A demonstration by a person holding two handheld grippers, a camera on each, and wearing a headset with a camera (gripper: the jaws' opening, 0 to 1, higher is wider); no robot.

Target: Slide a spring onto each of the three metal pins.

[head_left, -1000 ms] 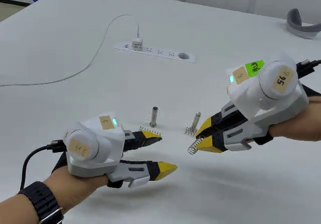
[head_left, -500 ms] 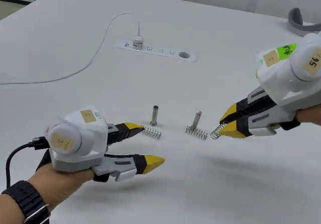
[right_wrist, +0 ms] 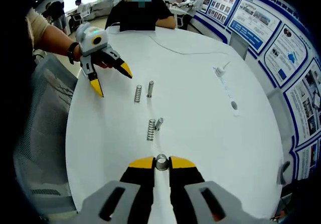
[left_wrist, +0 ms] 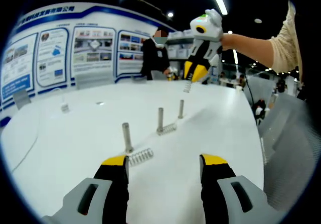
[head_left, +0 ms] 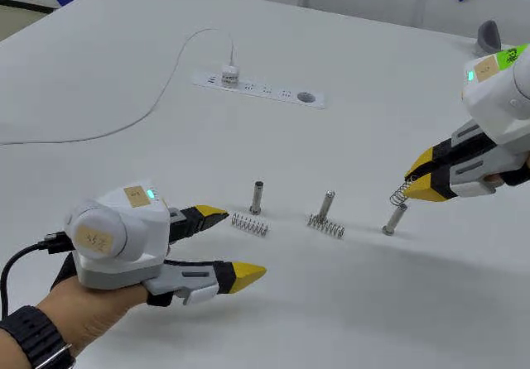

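Three metal pins stand upright on the white table (head_left: 124,63): left pin (head_left: 257,196), middle pin (head_left: 326,205), right pin (head_left: 394,218). One spring (head_left: 249,224) lies by the left pin, another spring (head_left: 326,226) by the middle pin. My right gripper (head_left: 418,184) is shut on a third spring (head_left: 401,192), which hangs just above the right pin's top. That held spring (right_wrist: 161,162) faces end-on in the right gripper view. My left gripper (head_left: 231,242) hovers open in front of the left pin and holds nothing. The left gripper view has the left pin (left_wrist: 127,137) and its spring (left_wrist: 140,156) just ahead.
A white power strip (head_left: 257,88) with a plugged cable (head_left: 149,108) lies further back on the table. A grey curved object (head_left: 489,34) rests at the far right edge. A person (right_wrist: 140,13) sits at the table's far end in the right gripper view.
My right gripper has carried its spring rightward, from beside the middle pin to above the right pin. The left gripper has drawn back slightly and stayed open.
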